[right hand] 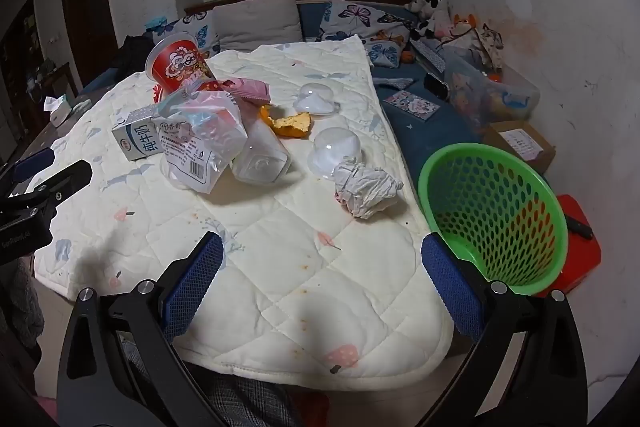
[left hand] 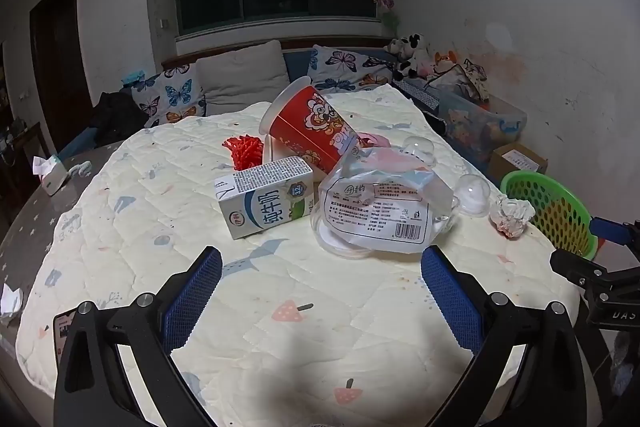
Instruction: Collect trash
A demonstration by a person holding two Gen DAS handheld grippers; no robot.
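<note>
Trash lies on a cream quilted cloth [left hand: 280, 307] over the table. A milk carton [left hand: 266, 197], a red paper cup [left hand: 310, 129] on its side, a clear plastic bag [left hand: 380, 207], a red net [left hand: 244, 149] and a crumpled tissue [left hand: 514, 215] show in the left wrist view. The right wrist view shows the tissue [right hand: 368, 189], orange peel [right hand: 290, 123], clear domed lids [right hand: 336, 151], the bag [right hand: 200, 143], carton [right hand: 138, 141] and cup [right hand: 178, 65]. A green basket [right hand: 496, 215] stands right of the table. My left gripper [left hand: 320, 291] and right gripper [right hand: 322, 287] are open and empty, short of the trash.
A sofa with butterfly pillows [right hand: 360, 17] and soft toys [right hand: 434, 11] stands behind the table. A clear storage box [right hand: 492, 95] and a cardboard box [right hand: 520, 143] lie at right. The basket sits on a red stool [right hand: 580, 259]. A tissue pack [left hand: 50, 175] lies at the table's left.
</note>
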